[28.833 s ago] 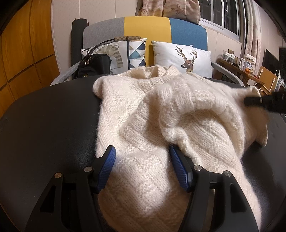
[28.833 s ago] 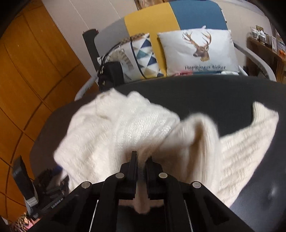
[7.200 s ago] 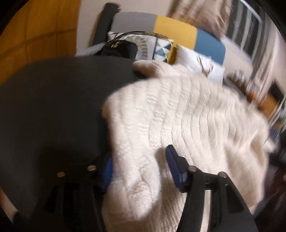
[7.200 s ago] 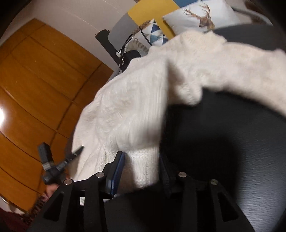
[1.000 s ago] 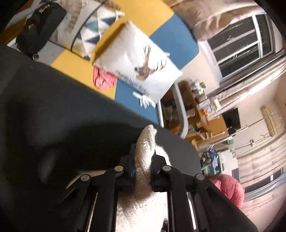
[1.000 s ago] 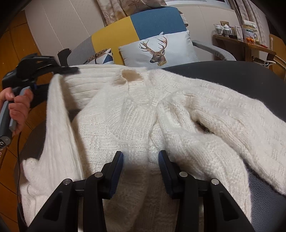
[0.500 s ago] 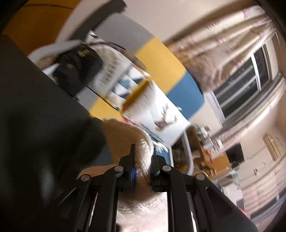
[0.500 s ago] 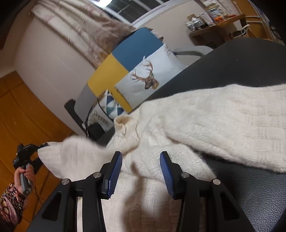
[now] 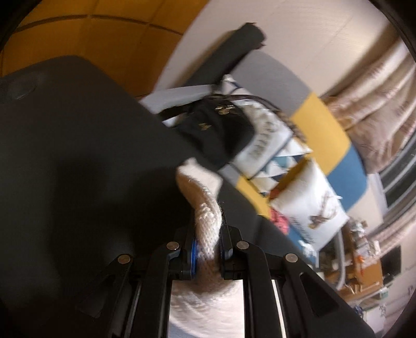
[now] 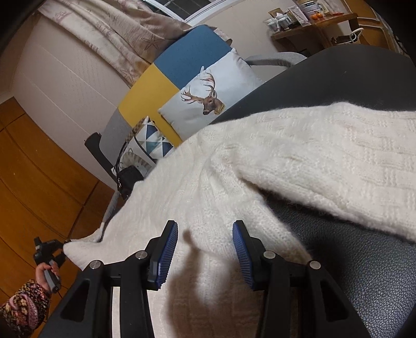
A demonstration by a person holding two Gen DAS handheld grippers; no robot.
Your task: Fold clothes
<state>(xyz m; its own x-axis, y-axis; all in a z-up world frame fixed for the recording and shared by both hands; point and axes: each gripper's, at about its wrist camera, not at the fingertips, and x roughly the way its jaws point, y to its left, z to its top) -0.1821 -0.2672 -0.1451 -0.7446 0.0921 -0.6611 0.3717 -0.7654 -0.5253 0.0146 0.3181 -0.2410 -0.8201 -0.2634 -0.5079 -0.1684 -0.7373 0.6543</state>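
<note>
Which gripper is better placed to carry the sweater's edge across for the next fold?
Left. The left gripper is already shut on a bunched edge of the cream sweater, held out past the side of the black table. The right gripper stands open above the knit, gripping nothing.

left gripper [image 9: 207,243] clamped shut on knit; right gripper [image 10: 205,249] jaws apart.

We see a sofa [image 10: 187,62] in grey, yellow and blue blocks against a pale wall [image 10: 59,75], with a deer-print cushion [image 10: 208,96] and a triangle-patterned cushion [image 10: 153,143] leaning on it. Orange wood panelling [image 10: 33,187] runs beside the wall. Beige starfish-print curtains [image 10: 124,33] hang above the sofa, and a cluttered wooden shelf [image 10: 312,20] stands nearby.
</note>
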